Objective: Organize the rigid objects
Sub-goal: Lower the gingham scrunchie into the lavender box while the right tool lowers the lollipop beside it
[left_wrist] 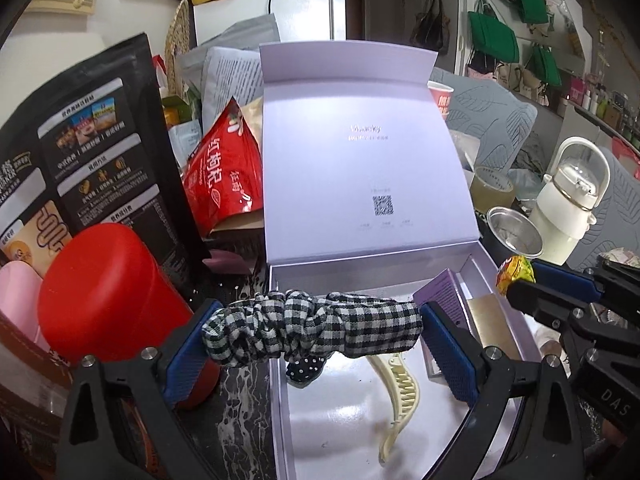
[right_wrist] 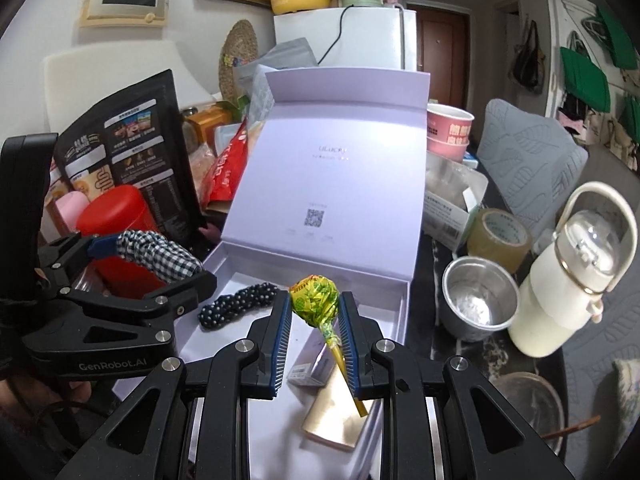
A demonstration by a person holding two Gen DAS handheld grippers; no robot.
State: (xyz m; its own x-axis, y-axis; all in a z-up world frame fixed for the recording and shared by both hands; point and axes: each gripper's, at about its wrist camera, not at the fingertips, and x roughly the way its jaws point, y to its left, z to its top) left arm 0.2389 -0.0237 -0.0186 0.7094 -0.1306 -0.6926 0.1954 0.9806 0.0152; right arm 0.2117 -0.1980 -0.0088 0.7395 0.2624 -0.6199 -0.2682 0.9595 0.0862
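Gingham scrunchie [left_wrist: 312, 326] clamped in left gripper [left_wrist: 316, 334]; right gripper [right_wrist: 314, 338] grips lollipop [right_wrist: 314, 300] over lilac box [right_wrist: 394, 312]

A pale lilac gift box [left_wrist: 472, 258] stands open, its hinged lid tilted back. A black-and-white checked scrunchie [left_wrist: 312, 322] is stretched level above the box's near left part, clamped at both ends. A lollipop [right_wrist: 314, 294] in a yellow-green wrapper is pinched upright over the box's right side, its yellow stick slanting down. Inside lie a cream claw clip [left_wrist: 398, 388], a dark polka-dot scrunchie [right_wrist: 240, 306], a gold card [right_wrist: 340, 412] and a purple piece [left_wrist: 440, 294] — possibly a small carton.
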